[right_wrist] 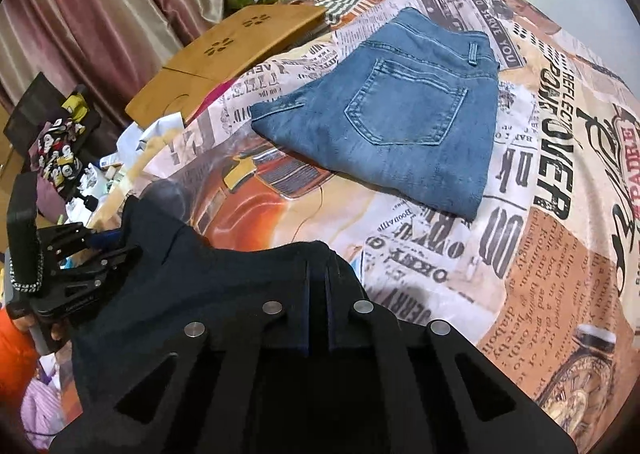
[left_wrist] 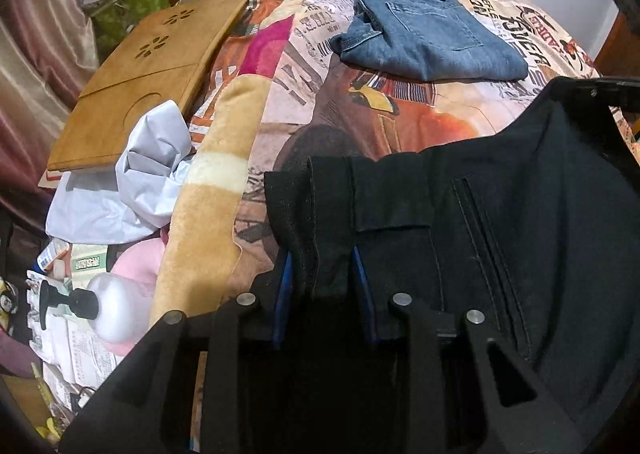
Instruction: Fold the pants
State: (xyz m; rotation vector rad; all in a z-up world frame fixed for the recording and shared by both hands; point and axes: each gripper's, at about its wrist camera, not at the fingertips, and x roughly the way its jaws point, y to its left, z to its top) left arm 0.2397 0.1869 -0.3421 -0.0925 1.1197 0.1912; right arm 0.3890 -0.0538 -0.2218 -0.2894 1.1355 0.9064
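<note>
black pants (left_wrist: 500, 213) – bed's (right_wrist: 560, 254) near edge | left hand-held gripper (left_wrist: 326, 270) clamps a fold | right hand-held gripper (right_wrist: 318, 286) pinches cloth | folded blue jeans (right_wrist: 400, 121) mid-bed

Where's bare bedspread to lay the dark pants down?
Free: the printed bedspread between the folded jeans and the held dark pants, and right of the jeans. Crowded: the left edge, with wooden tray, white cloth and bottle.
</note>
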